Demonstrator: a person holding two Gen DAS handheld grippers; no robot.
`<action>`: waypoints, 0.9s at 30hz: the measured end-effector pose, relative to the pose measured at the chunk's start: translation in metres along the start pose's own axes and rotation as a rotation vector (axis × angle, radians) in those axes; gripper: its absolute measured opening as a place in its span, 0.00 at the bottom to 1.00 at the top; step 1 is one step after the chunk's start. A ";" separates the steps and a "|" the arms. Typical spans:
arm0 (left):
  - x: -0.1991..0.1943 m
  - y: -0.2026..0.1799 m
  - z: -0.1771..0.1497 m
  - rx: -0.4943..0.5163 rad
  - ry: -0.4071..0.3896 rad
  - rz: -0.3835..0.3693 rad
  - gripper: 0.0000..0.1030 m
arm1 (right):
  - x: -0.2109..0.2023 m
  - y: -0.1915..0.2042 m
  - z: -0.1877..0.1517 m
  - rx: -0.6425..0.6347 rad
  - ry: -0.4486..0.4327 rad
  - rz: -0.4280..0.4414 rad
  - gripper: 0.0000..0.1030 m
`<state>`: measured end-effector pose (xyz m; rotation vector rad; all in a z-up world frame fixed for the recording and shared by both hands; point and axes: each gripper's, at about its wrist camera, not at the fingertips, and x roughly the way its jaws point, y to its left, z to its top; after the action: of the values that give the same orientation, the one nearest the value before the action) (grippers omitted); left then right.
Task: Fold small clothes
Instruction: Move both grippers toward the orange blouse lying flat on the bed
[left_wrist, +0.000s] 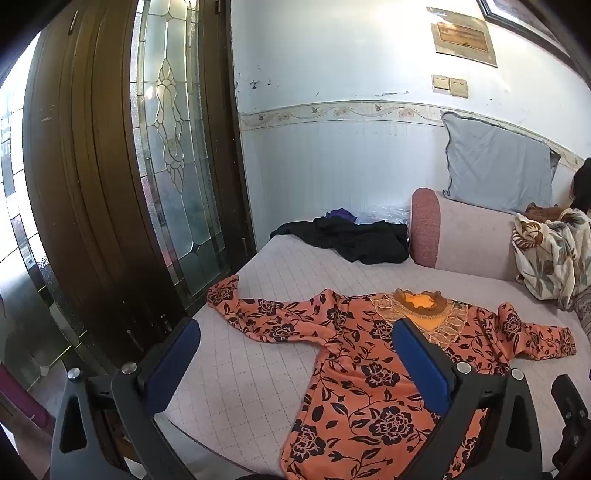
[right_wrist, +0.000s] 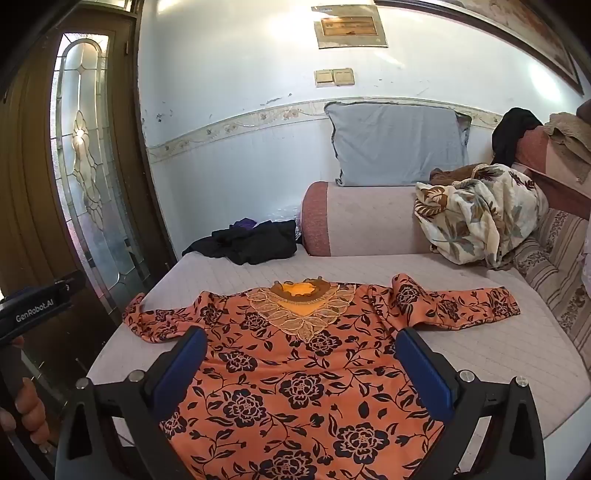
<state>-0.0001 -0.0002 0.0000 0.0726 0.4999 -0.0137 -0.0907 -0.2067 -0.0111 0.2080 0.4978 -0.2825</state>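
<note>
1. Orange floral blouse (right_wrist: 295, 373) lies spread flat, front up, on the quilted mattress (right_wrist: 480, 343), sleeves out to both sides.
2. Left gripper (left_wrist: 295, 354): jaws wide apart, nothing between them.
3. Right gripper (right_wrist: 301, 363): same, empty above the blouse.
4. Left gripper's body reads "GenRobot.AI".

Orange floral top (right_wrist: 295, 373) spread flat on quilted bed (right_wrist: 480, 332), sleeves out sideways. Right gripper (right_wrist: 301, 365) above its hem, fingers (right_wrist: 424, 373) wide apart, empty. Black clothes (right_wrist: 255, 242) behind the top, well apart; patterned blanket (right_wrist: 476, 214) behind-right.
</note>
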 end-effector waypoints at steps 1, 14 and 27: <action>0.000 0.000 0.000 -0.003 0.003 -0.004 1.00 | 0.000 0.000 0.000 0.001 0.000 -0.001 1.00; 0.012 -0.015 0.001 0.024 0.018 -0.041 1.00 | 0.015 -0.008 0.004 0.021 -0.001 -0.013 1.00; 0.044 -0.052 0.001 0.051 0.046 -0.076 1.00 | 0.062 -0.039 0.007 0.074 0.044 -0.079 1.00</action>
<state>0.0375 -0.0515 -0.0238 0.1035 0.5483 -0.0995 -0.0481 -0.2581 -0.0408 0.2678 0.5404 -0.3741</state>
